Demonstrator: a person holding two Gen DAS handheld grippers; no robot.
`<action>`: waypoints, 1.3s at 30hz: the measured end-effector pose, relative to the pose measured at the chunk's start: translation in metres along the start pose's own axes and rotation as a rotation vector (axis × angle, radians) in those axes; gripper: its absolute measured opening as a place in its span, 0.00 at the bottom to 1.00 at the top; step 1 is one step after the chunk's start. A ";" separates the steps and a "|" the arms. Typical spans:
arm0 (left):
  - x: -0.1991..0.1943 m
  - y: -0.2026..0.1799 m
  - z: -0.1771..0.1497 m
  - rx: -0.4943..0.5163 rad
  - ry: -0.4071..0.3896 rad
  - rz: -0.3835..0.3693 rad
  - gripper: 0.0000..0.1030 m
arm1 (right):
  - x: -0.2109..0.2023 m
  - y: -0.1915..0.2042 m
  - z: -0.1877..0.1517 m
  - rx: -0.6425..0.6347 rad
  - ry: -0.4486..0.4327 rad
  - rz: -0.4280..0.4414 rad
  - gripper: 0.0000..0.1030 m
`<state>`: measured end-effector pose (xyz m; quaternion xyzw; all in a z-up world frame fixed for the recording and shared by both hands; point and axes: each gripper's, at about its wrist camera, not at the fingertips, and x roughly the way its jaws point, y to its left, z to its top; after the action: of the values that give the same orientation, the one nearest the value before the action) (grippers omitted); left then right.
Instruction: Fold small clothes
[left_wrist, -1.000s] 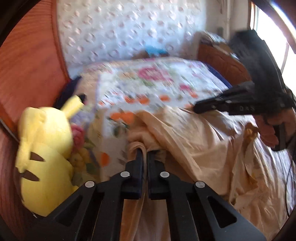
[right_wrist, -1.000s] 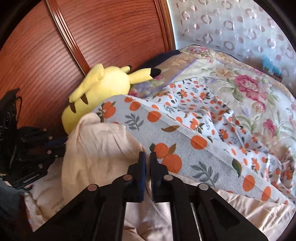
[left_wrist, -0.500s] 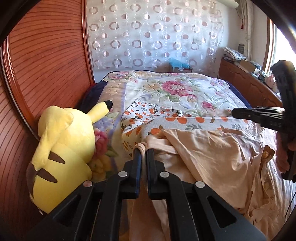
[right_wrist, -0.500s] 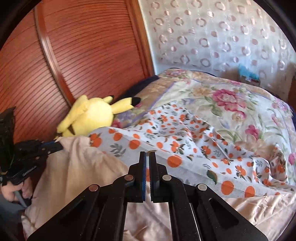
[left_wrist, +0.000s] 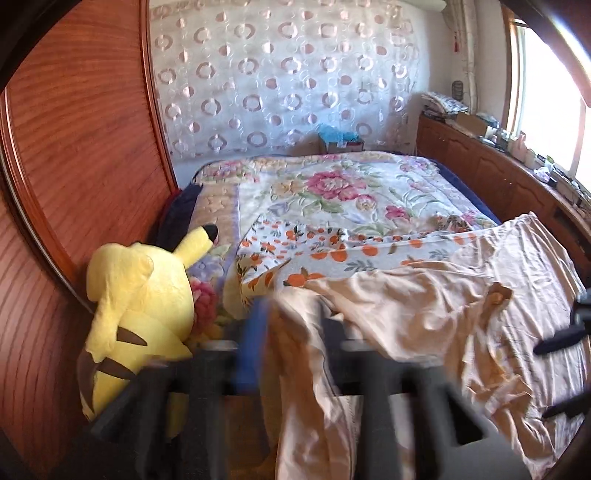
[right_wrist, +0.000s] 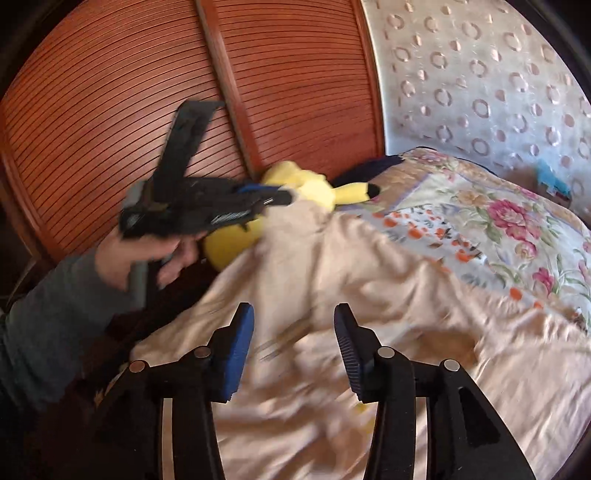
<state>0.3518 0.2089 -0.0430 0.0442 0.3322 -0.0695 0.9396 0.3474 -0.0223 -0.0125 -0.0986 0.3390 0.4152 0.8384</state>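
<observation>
A peach-coloured garment (left_wrist: 424, 314) lies spread on the bed, over an orange-print cloth (left_wrist: 314, 254); it also shows in the right wrist view (right_wrist: 369, 295). My left gripper (left_wrist: 291, 325) is blurred, its fingers apart, with the garment's edge draped between them. In the right wrist view the left gripper (right_wrist: 273, 199) is held in a hand at the garment's far corner. My right gripper (right_wrist: 293, 332) is open and empty just above the garment. Its fingertips (left_wrist: 557, 339) show at the right edge of the left wrist view.
A yellow plush toy (left_wrist: 136, 314) leans against the wooden headboard (left_wrist: 74, 166) on the left. A floral quilt (left_wrist: 351, 188) covers the bed. A wooden sideboard (left_wrist: 517, 184) with clutter runs along the right, under a window. A patterned curtain (left_wrist: 288, 74) hangs behind.
Both grippers have opened and let go of the garment. The garment has dropped flat onto the bed, covering more of the orange-print cloth. Both grippers have pulled back.
</observation>
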 end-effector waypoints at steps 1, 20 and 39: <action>-0.006 -0.002 0.000 0.007 -0.011 -0.001 0.66 | -0.006 0.009 -0.006 0.006 0.007 -0.001 0.46; -0.052 -0.007 -0.014 0.034 0.025 -0.015 0.77 | 0.017 0.096 -0.064 0.007 0.115 0.023 0.46; 0.060 -0.006 0.017 0.076 0.158 -0.144 0.76 | 0.055 0.133 -0.074 -0.145 0.156 -0.105 0.39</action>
<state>0.4076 0.1948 -0.0678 0.0612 0.4045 -0.1454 0.9008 0.2330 0.0635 -0.0884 -0.2087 0.3665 0.3855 0.8207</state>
